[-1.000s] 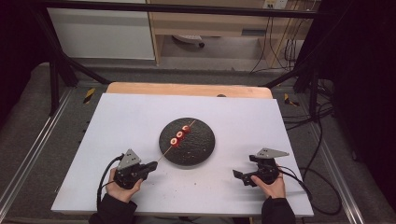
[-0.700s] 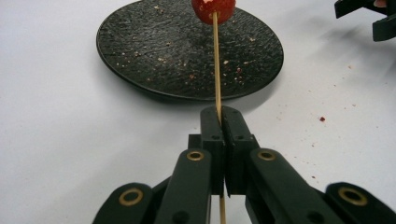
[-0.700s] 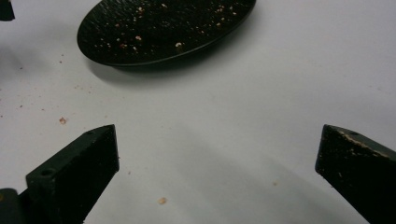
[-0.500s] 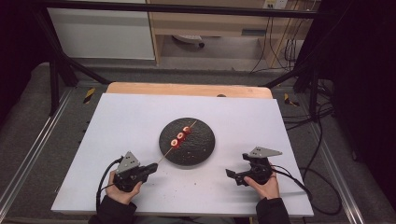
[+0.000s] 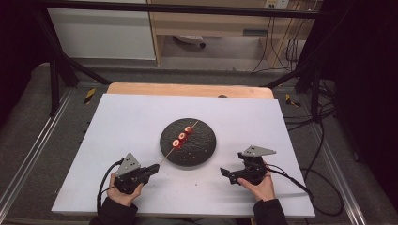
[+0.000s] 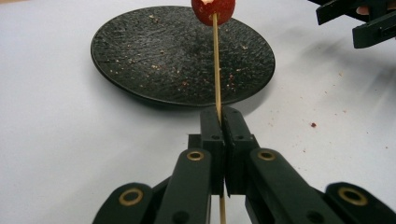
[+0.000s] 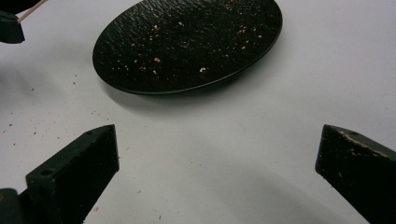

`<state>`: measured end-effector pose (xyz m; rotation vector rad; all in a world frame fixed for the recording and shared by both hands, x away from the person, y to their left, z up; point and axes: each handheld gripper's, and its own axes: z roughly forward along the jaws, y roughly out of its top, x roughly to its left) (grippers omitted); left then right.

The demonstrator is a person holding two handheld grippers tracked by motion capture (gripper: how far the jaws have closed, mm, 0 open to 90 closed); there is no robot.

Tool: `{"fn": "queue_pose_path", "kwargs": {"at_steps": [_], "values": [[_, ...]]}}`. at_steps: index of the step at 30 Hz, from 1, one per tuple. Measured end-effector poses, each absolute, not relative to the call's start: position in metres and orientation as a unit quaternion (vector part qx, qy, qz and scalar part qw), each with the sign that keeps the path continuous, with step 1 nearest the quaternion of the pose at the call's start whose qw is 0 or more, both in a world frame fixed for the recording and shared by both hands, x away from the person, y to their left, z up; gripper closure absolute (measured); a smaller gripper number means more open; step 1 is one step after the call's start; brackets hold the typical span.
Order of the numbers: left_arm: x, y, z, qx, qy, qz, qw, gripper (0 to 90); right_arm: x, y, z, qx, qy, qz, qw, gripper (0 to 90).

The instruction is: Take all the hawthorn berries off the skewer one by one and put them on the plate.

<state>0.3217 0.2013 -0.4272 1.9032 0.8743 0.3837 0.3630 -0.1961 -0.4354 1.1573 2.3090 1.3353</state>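
Note:
A black plate lies mid-table on the white sheet. A wooden skewer with three red fruit pieces slants over the plate's left half. My left gripper is shut on the bare lower end of the stick, just off the plate's near-left rim. In the left gripper view the jaws pinch the stick, and the nearest red piece hangs above the plate. My right gripper stands open near the plate's right front, its jaws wide apart and pointing at the plate, nothing between them.
Red and pale crumbs dot the plate and the white sheet around it. A wooden table edge shows at the far side. Metal rails and cables run along both sides of the table. The right gripper view catches the left gripper at top left.
My right gripper has slid a little leftward, closer to the plate. The left gripper and the skewer have stayed where they were.

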Motion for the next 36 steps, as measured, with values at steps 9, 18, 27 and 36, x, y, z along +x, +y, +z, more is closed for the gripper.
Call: {"fn": "queue_pose_path", "kwargs": {"at_steps": [9,18,27,36], "values": [[0.319,0.201,-0.425,0.776,0.354,0.163,0.496,88.2,0.366,-0.178,-0.422,0.392,0.783,0.472,0.104,0.7],[0.318,0.201,-0.424,0.774,0.352,0.165,0.500,88.2,0.379,-0.151,-0.404,0.387,0.770,0.498,0.096,1.5],[0.317,0.201,-0.424,0.772,0.351,0.166,0.504,88.2,0.397,-0.127,-0.387,0.398,0.742,0.535,0.075,6.0],[0.316,0.200,-0.425,0.771,0.349,0.166,0.506,88.2,0.415,-0.110,-0.381,0.411,0.717,0.560,0.057,12.8]]}}
